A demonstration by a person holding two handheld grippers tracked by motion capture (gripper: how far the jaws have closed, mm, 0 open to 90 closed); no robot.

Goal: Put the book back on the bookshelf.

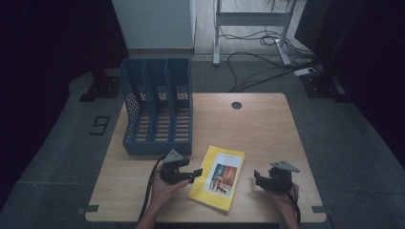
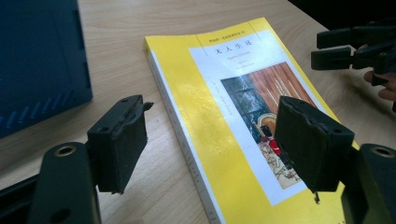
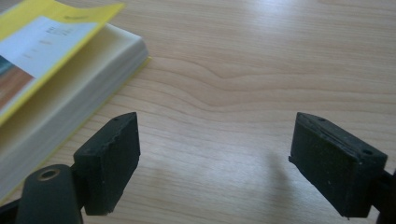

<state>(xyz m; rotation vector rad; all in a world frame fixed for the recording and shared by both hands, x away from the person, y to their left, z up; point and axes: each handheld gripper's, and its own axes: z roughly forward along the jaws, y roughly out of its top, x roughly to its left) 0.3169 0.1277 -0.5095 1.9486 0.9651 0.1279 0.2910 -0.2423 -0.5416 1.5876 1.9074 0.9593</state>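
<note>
one wooden table (image 1: 267, 124) carries everything. beyond the left gripper (image 1: 184, 172), a little to its outer side, stands one blue file rack (image 1: 157, 107) with three upright slots, all of them bare as far as the dim high view lets me judge. one yellow paperback book (image 1: 218, 178) lies flat between the two grippers, cover up, its spine edge toward the left gripper and its page edge toward the right gripper (image 1: 266, 180).

two grippers, one in each hand. the left one has its jaws spread wide and holds nothing; in the left gripper view the book (image 2: 224, 116) lies just ahead of it, the spine running up between the two pads, not touched. the right one is also wide and holding nothing, pointed at bare wood, with the book's page block (image 3: 60, 88) just off to its left, apart from the pads.

the step looks like taking hold of the book to stand it in the rack. to do it well, the left gripper should come in low at the spine so one pad slides under the cover edge, while the right steadies the page edge so the book doesn't skate away; close only once the pads bracket the full thickness.
</note>
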